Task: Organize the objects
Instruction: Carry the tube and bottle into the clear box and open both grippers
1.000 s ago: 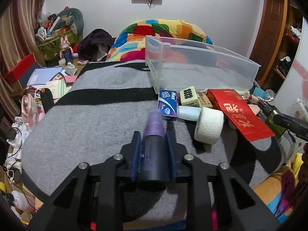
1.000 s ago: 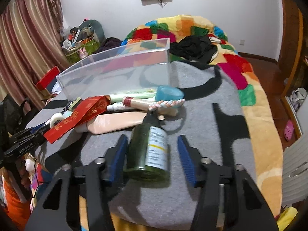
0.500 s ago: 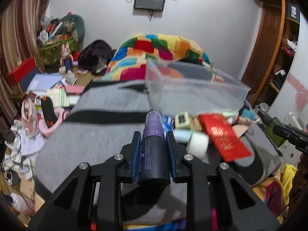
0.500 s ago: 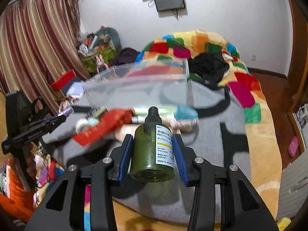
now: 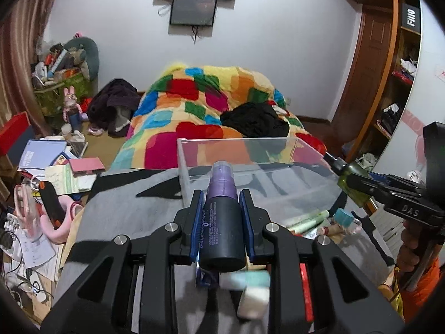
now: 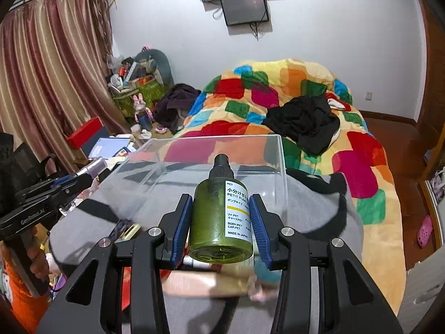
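Lifted off the grey blanket (image 5: 133, 217) since a second ago; left gripper (image 5: 222, 208) pinching purple-capped dark bottle (image 5: 222, 222); right gripper (image 6: 221, 217) clamping green pump bottle (image 6: 219, 222); both raised before clear bin (image 6: 222, 161).

Left gripper (image 5: 221, 214): up off the grey blanket (image 5: 133, 217) now, carrying the purple-capped dark bottle (image 5: 222, 222) above the loose clutter.
Right gripper (image 6: 221, 222): it was standing open around the green pump bottle (image 6: 221, 217); now it's clamped on it and lifted clear.
Clear plastic bin (image 6: 222, 164): both bottles now point at its open top, much nearer than a second ago.
Clutter: blurred, slipping beneath both grippers.
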{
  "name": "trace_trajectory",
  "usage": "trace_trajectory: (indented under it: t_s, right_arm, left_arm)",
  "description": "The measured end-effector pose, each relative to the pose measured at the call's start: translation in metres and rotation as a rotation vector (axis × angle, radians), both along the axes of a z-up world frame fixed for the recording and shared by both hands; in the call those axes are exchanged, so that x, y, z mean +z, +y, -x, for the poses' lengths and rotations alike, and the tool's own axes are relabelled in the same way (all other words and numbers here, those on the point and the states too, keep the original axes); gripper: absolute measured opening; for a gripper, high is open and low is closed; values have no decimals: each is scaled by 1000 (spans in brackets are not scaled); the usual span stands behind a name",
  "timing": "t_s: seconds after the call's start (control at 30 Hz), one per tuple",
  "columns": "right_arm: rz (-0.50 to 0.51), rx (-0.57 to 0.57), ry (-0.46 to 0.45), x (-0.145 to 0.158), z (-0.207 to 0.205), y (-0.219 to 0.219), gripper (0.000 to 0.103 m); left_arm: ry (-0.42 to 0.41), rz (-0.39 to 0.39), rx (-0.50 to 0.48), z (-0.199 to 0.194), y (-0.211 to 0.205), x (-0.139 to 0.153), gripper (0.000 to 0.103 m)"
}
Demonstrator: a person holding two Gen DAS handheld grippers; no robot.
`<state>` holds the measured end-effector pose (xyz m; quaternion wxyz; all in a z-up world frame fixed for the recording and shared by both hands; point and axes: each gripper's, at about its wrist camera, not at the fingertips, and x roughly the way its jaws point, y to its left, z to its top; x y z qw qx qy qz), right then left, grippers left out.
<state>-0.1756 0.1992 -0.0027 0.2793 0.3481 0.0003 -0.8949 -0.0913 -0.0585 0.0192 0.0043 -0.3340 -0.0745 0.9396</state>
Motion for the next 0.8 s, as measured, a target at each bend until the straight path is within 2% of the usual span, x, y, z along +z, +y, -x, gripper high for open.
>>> trace_trajectory:
  t_s: [0.17, 0.37, 0.5, 0.7, 0.8]
  right_arm:
    - [-31, 9, -49, -5, 34, -15, 39]
    - [-112, 45, -92, -11, 61, -37, 39]
    - [-158, 58, -118, -22, 72, -52, 39]
    - [-193, 77, -151, -41, 75, -64, 39]
    - [-172, 77, -177, -44, 77, -61, 39]
  left_arm:
    - [-82, -34, -21, 41, -4, -9, 25]
    - [-159, -8, -31, 77, -1, -21, 25]
    - [-176, 33, -31, 85, 7, -29, 25]
    - [-208, 52, -51, 91, 12, -39, 26]
    - [-222, 48, -53, 92, 11, -44, 26]
